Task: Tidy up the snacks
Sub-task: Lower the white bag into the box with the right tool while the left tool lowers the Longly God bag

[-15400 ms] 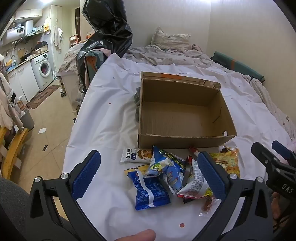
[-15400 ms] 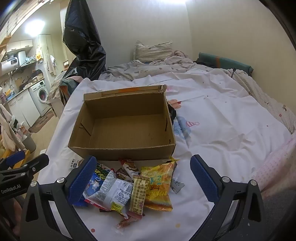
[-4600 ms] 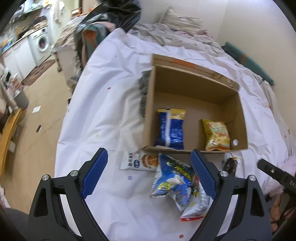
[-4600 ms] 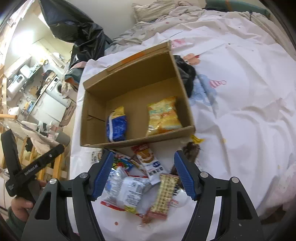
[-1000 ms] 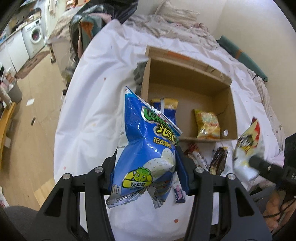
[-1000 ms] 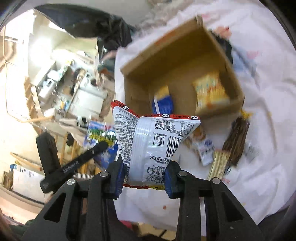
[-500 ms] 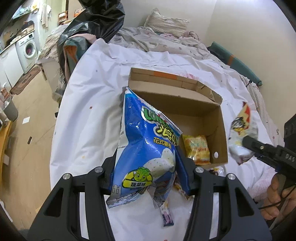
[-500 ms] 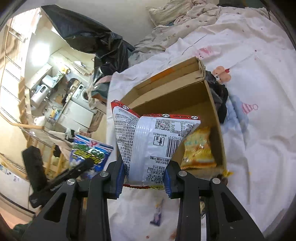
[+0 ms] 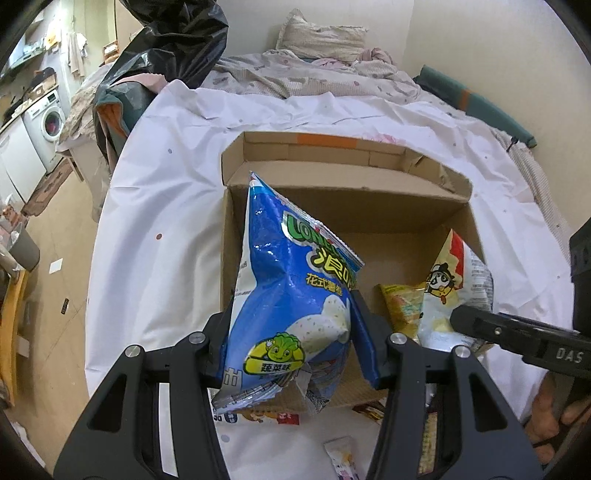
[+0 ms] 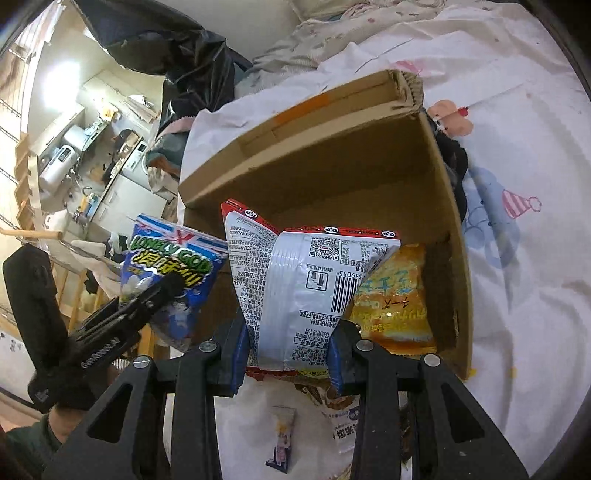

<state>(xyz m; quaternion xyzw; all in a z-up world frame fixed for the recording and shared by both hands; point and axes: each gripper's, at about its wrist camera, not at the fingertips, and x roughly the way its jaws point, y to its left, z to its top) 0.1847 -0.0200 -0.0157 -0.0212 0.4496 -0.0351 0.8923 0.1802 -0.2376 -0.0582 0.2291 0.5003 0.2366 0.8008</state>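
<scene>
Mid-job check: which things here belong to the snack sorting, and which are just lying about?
Job: cardboard box; blue chip bag in left gripper; white bag in right gripper; yellow bag; loose packets.
Bystanders: black plastic bag; pillow; washing machine.

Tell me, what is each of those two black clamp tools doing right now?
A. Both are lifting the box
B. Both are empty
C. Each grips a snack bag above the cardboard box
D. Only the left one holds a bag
C: the left gripper pinches a blue chip bag and the right gripper a white and red bag, over the open cardboard box.
</scene>
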